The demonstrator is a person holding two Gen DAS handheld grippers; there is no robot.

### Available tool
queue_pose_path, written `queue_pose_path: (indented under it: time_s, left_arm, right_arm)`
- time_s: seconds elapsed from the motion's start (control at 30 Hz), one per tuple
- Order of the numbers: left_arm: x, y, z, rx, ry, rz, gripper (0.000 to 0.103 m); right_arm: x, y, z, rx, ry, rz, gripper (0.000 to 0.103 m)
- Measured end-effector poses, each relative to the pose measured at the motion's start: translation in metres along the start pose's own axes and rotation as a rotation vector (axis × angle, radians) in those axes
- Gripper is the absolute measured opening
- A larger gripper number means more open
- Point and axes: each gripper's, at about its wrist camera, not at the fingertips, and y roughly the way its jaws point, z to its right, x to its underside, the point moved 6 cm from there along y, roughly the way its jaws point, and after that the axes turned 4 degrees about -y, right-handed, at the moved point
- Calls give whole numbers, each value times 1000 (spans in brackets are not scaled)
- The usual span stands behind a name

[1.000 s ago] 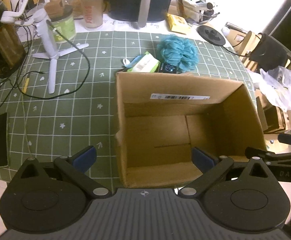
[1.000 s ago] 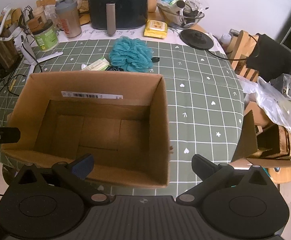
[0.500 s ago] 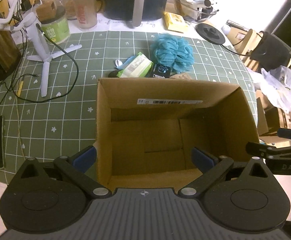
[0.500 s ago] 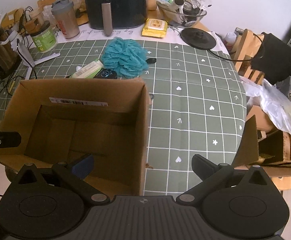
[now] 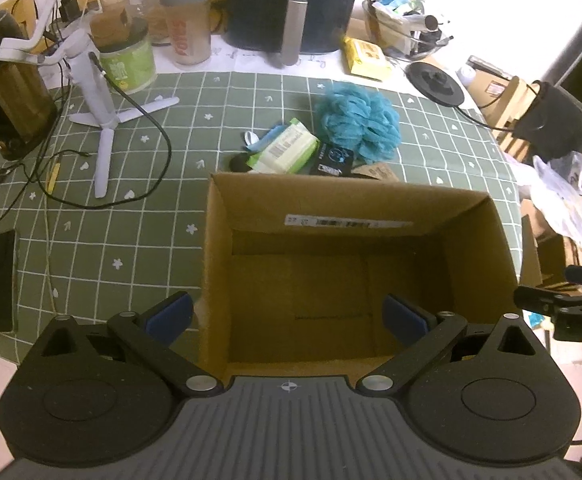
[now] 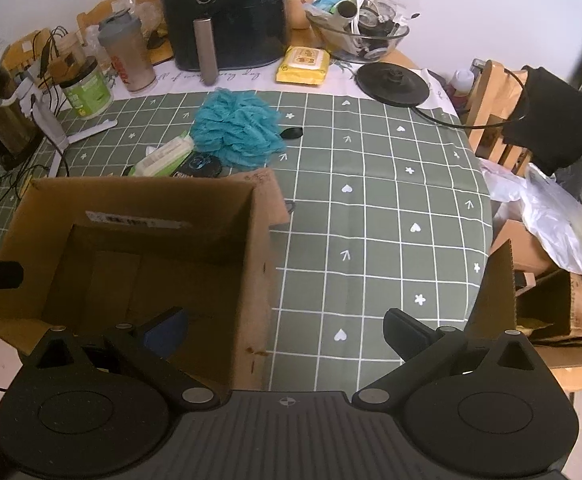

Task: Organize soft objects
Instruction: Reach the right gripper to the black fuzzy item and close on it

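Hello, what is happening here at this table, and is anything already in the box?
A person holds two grippers over a green checked table. Both the left gripper and the right gripper are open and hold nothing. The cardboard box in front of them is open, and nothing shows inside it. The blue loofah and a wipes pack lie on the cloth behind the box, not yet picked up.

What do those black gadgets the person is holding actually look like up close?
Each hand-held gripper, left and right, is matte black plastic: a ribbed grey-black body with a small white crosshair mark, two round discs, silver pivot screws, and angled link arms ending in fingers with blue pads. The right one's far pad looks dark. No sleeves show.
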Motion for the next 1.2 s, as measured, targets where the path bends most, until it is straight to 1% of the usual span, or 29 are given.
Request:
queue_pose_path:
  time_s: [0.23, 0.43, 0.53, 0.63, 0.77, 0.87, 0.97, 1.03, 1.1, 1.2]
  left_arm:
    - [-18, 0, -3, 12, 19, 23, 103]
    - [-32, 7, -4, 46, 51, 20, 103]
    - [-38, 7, -3, 73, 69, 34, 103]
    - [-40, 8, -3, 94, 72, 37, 103]
    - [-42, 12, -8, 115, 58, 37, 103]
    - [-42, 12, -13, 118, 48, 54, 103]
    - [-43, 10, -17, 109, 53, 73, 103]
    - [-43, 11, -20, 103, 60, 75, 103]
    - [-42, 11, -23, 104, 58, 76, 103]
    - [-39, 13, -27, 121, 47, 67, 103]
  right_arm:
    - [-14, -3, 4, -17, -7, 31, 103]
    - [-34, 1, 9, -83, -3, 49, 103]
    - [-43, 8, 16, -52, -6, 47, 103]
    - [-53, 13, 21, -43, -14, 65, 103]
    - [-67, 26, 27, -91, 21, 54, 103]
    - [-79, 32, 31, -123, 50, 93, 103]
    - [-92, 40, 31, -145, 30, 99, 103]
    - [-101, 46, 26, -172, -13, 95, 103]
    - [-108, 54, 19, -224, -62, 79, 103]
    - [-119, 64, 6, -349, -127, 71, 103]
